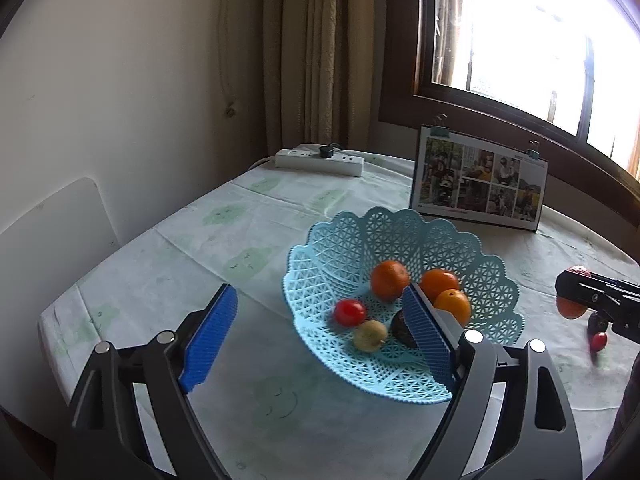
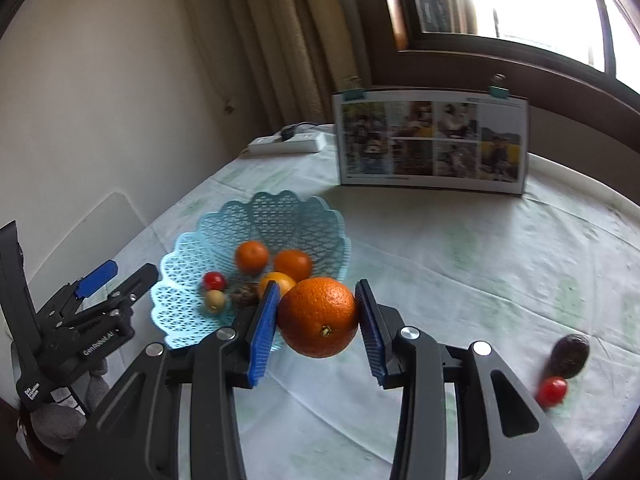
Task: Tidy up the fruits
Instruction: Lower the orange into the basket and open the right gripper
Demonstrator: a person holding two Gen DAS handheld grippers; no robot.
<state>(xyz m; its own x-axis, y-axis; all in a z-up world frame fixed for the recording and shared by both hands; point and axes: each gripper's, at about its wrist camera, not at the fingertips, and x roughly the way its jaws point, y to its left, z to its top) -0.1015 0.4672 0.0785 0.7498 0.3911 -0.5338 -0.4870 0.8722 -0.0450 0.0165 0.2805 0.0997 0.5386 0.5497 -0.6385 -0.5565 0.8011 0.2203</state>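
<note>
Blown-out window (image 1: 532,32) glare, dim wall, fisheye-bent edges, slight motion blur

A: What is hidden in the left wrist view?

B: The dark fruit (image 1: 400,326) in the basket (image 1: 492,280) is half covered by the blue pad (image 1: 426,330) in front of it, so its kind cannot be told. The held orange (image 1: 572,306) is mostly covered by the right gripper (image 1: 576,288), which is cut off by the right edge.

A: And in the right wrist view?

B: The photo board (image 2: 432,140) is blurred; its pictures cannot be made out. The dark fruit (image 2: 570,355) and red fruit (image 2: 552,391) on the cloth are smeared.
</note>
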